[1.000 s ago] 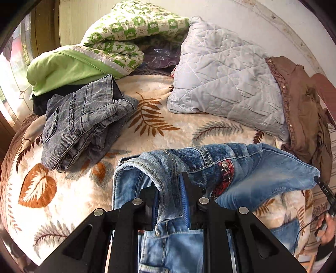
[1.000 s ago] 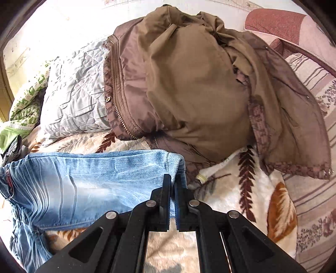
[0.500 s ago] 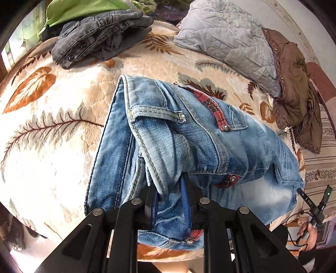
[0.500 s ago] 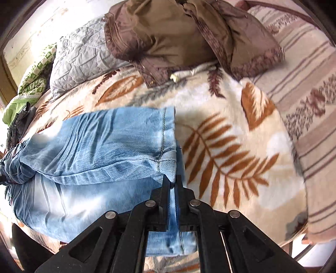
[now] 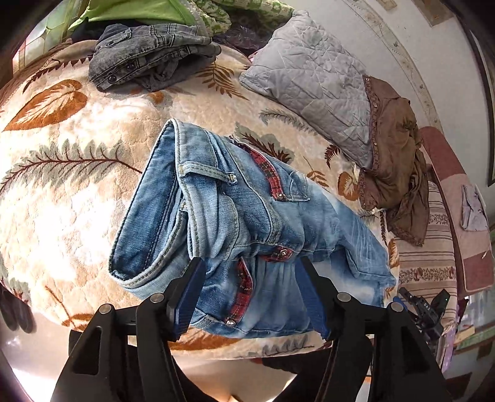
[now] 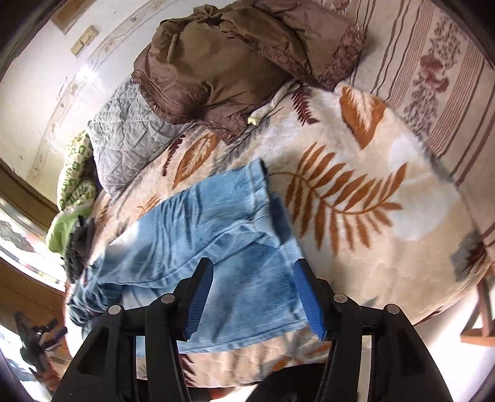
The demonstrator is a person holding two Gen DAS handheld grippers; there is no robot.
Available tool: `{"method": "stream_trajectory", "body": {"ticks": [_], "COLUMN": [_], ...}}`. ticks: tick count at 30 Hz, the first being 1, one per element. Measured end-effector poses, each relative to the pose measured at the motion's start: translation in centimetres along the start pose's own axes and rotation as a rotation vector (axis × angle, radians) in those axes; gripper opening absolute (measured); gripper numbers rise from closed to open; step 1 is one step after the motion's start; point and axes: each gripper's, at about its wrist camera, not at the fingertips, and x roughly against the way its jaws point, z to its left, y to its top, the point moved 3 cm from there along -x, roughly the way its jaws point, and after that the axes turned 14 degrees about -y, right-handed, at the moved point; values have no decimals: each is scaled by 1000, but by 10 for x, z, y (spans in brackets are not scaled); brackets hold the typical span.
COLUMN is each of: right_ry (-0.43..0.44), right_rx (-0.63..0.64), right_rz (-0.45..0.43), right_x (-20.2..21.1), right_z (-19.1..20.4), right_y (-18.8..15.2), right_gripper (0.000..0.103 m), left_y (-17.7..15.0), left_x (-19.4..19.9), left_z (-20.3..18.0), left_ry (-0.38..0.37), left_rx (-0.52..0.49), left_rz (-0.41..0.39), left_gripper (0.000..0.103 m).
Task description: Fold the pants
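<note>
Light blue jeans (image 5: 241,222) with red plaid trim lie folded lengthwise on the leaf-patterned blanket (image 5: 71,191), waistband to the left in the left wrist view. The leg ends (image 6: 235,222) show in the right wrist view, one leg laid over the other. My left gripper (image 5: 250,290) is open and empty, just above the waist end near the bed's front edge. My right gripper (image 6: 253,293) is open and empty above the leg hems.
Folded grey jeans (image 5: 151,55) lie at the back left. A grey quilted pillow (image 5: 315,83) and a brown jacket (image 5: 393,160) lie at the back right; the jacket also shows in the right wrist view (image 6: 235,55). Green bedding (image 5: 145,9) sits behind.
Both grippers have opened and let go of the jeans, which now lie on the blanket. Both have drawn back towards the bed's front edge.
</note>
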Motion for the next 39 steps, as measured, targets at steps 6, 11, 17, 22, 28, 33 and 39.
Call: {"method": "stream_trajectory", "body": {"ticks": [6,11,17,22,28,33,39], "right_ry": [82,130,134,143,154,147,230], "right_rx": [-152,-224,-247,-254,-288,-309,-165], "right_rz": [117,131,152,157,166,166,29], "right_x": [-45,-67,-81,-86,-92,-100,-46], "right_z": [11,19,33,35,31,31,47], "right_y": [0,10,16,19,21,21,33], "right_gripper": [57,59,63,65,65,64,10], "left_y": [18,28,25,17,40,56,67], "left_x": [-32,-40,-48,-50,-59,-78,-38], "left_z": [22,28,32,39,50,35,-12], "left_ry": [-10,-13,-41,-3,25,129,124], "left_rx": [122,177,317,381,461,361,195], "left_rz": [9,-14,-19,-25,-62,-22,-92], "left_gripper": [60,62,66,66,66,20,14]}}
